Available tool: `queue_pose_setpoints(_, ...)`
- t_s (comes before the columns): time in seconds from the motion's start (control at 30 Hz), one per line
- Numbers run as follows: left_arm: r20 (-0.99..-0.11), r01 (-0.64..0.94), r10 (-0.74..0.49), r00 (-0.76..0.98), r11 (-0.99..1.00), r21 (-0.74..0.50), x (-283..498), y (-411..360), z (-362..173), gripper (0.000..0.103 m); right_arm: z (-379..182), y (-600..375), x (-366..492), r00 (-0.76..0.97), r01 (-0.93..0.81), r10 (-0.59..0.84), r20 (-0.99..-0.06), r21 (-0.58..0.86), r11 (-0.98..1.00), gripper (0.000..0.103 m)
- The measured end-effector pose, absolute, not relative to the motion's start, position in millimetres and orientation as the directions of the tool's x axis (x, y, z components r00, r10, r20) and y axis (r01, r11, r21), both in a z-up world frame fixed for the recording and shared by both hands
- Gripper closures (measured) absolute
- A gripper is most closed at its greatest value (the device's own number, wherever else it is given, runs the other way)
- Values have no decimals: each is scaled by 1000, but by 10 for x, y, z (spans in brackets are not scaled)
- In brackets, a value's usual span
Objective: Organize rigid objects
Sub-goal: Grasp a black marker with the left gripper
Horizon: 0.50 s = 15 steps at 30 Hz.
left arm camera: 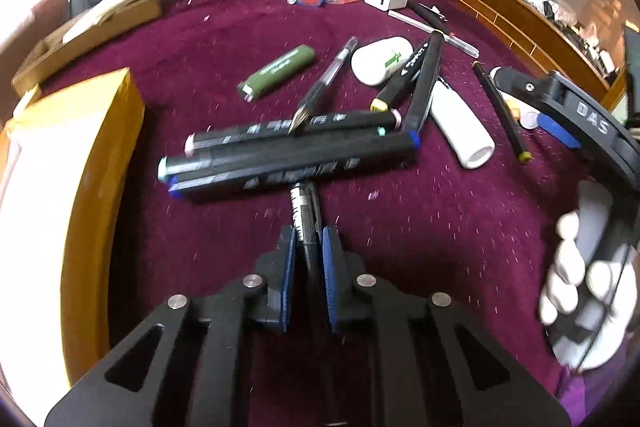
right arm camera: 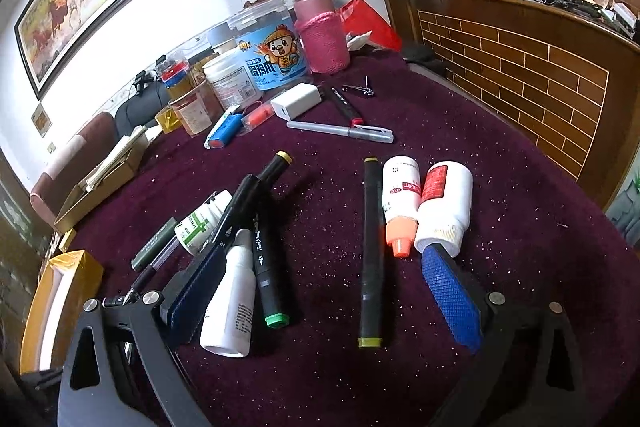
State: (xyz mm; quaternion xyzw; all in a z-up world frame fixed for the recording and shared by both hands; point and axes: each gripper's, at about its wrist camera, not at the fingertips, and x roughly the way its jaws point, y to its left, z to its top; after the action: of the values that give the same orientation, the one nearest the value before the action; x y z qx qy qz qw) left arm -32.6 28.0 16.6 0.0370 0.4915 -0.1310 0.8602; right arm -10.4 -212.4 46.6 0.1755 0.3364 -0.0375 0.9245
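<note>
On the purple cloth point(left arm camera: 400, 227) my left gripper point(left arm camera: 309, 241) is shut on a black pen point(left arm camera: 302, 207), which runs from between the blue pads up to three black markers point(left arm camera: 288, 155) lying side by side. Beyond them lie a green lighter point(left arm camera: 276, 71), a clear pen point(left arm camera: 324, 85) and a white bottle point(left arm camera: 380, 61). My right gripper point(right arm camera: 320, 267) stands open and low over the cloth. Between its fingers lie a white bottle point(right arm camera: 232, 303), a green-capped marker point(right arm camera: 264, 267) and a yellow-capped marker point(right arm camera: 372, 255). An orange-capped bottle point(right arm camera: 400, 203) and a red-labelled bottle point(right arm camera: 444, 203) lie just past its right finger.
A yellow box point(left arm camera: 80, 167) stands at the left, a cardboard box point(right arm camera: 100, 187) behind it. Jars and tubs point(right arm camera: 276, 55) line the back, with a white charger point(right arm camera: 296, 101) and a white pen point(right arm camera: 340, 131) in front. A wooden counter point(right arm camera: 520, 67) borders the right.
</note>
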Motion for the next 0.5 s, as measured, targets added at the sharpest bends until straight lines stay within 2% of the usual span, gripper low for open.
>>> queue_pose_setpoints(0.17, -848, 251, -191, 494, 965, -72, -367, 302, 147, 90, 460, -2132, -95, 768, 189, 53, -639, 304, 934, 7)
queue_pose_setpoints(0.2, -843, 262, -184, 506, 964, -53, -373, 242, 136, 82, 457, -2138, -95, 767, 191, 53, -639, 306, 933, 7)
queue_pose_setpoints(0.23, -837, 277, -188, 513, 960, -46, -431, 212, 146, 65, 454, -2145, -94, 767, 193, 54, -640, 310, 931, 7)
queue_pose_setpoints(0.27, -831, 304, -202, 519, 952, -41, -469, 152, 132, 54, 451, -2155, -92, 767, 195, 56, -640, 315, 929, 7)
queue_pose_setpoints(0.3, -821, 337, -208, 532, 941, -21, -526, 63, 102, 37, 443, -2175, -92, 766, 201, 58, -640, 323, 925, 7)
queue_pose_setpoints(0.33, -815, 343, -184, 549, 939, 19, -558, 5, 85, 36, 439, -2183, -87, 766, 203, 59, -640, 327, 923, 7)
queue_pose_setpoints(0.37, -810, 342, -170, 561, 939, 40, -590, -29, 103, 40, 430, -2194, -85, 764, 207, 60, -642, 332, 920, 7)
queue_pose_setpoints(0.4, -811, 341, -199, 550, 940, 1, -598, -9, 110, 59, 425, -2203, -81, 763, 209, 63, -643, 338, 918, 7)
queue_pose_setpoints(0.43, -802, 341, -224, 554, 940, -28, -618, 27, 132, 94, 421, -2209, -80, 763, 211, 64, -643, 342, 916, 7)
queue_pose_setpoints(0.47, -803, 344, -233, 549, 938, -37, -627, 59, 142, 93, 417, -2212, -80, 763, 212, 66, -643, 345, 915, 7)
queue_pose_setpoints(0.5, -802, 335, -278, 529, 937, -104, -627, 156, 162, 95, 416, -2212, -80, 764, 212, 66, -642, 346, 914, 7)
